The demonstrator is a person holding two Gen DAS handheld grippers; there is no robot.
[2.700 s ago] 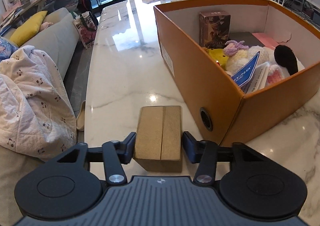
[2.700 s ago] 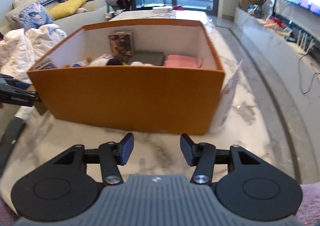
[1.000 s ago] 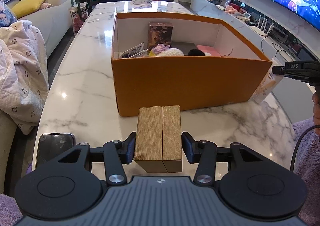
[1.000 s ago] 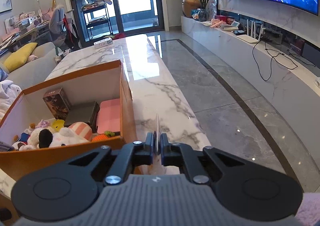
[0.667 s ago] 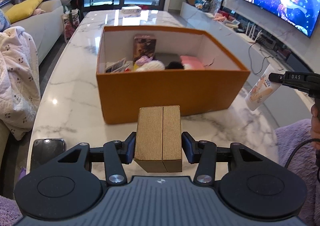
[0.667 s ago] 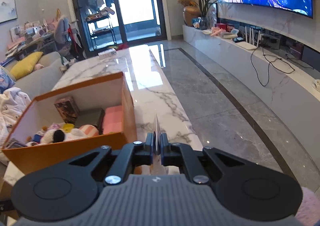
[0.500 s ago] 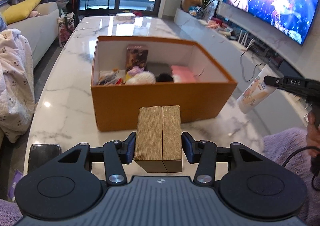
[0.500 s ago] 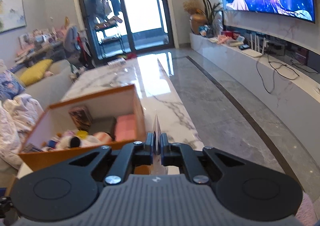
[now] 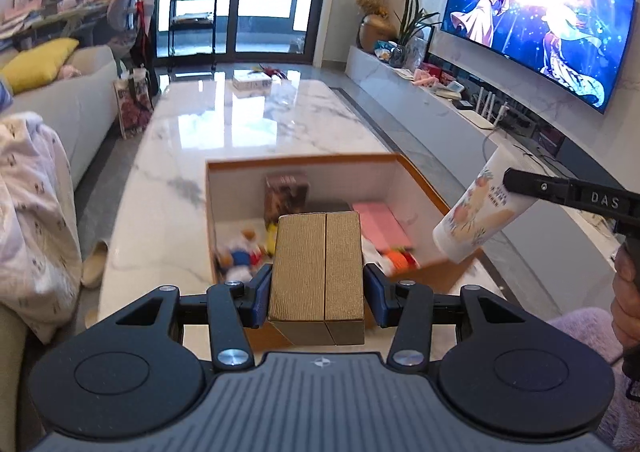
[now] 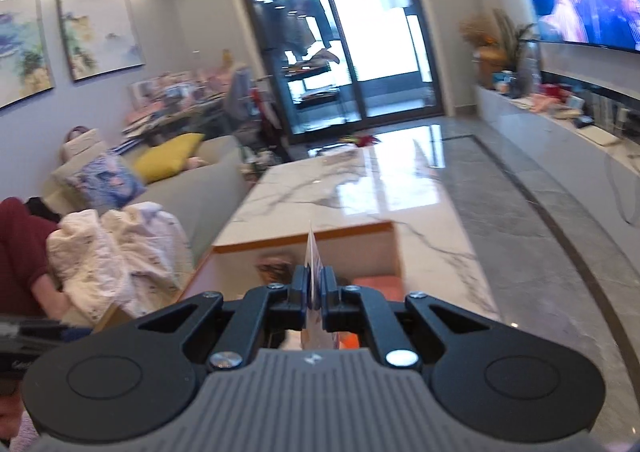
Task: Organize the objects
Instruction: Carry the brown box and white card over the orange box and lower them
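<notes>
Left wrist view: left gripper [image 9: 318, 294] clamps a gold ribbed box [image 9: 317, 272] between its blue-padded fingers [image 9: 260, 294], pads pressed to both long sides. Box is held in the air above the near end of the orange cardboard box [image 9: 424, 188], which sits on the marble table [image 9: 192, 132] toward its near end. Inside the orange box: a brown printed carton [image 9: 286, 196] upright against the far wall, a pink flat item [image 9: 380, 224] along the right wall, plush toys [image 9: 240, 256] at the near left, something orange [image 9: 400, 262] at the near right. Contents partly blurred.

Right gripper [image 9: 520, 182] enters from the right edge, closed on the flat crimped end of a white tube with fruit print [image 9: 478, 220]. Tube hangs tilted, cap end down-left, over the right rim of the orange box near its near right corner. Contact with the rim: cannot tell.

Right wrist view: right gripper [image 10: 314, 294] fingers nearly together with the tube's thin end [image 10: 313, 264] pinched edge-on between them; orange box [image 10: 304, 238] lies below and ahead. Frame motion-blurred.

Off the table: grey sofa [image 9: 60, 108] with yellow cushion [image 9: 38, 64] to the left, television [image 9: 536, 20] on the right wall.
</notes>
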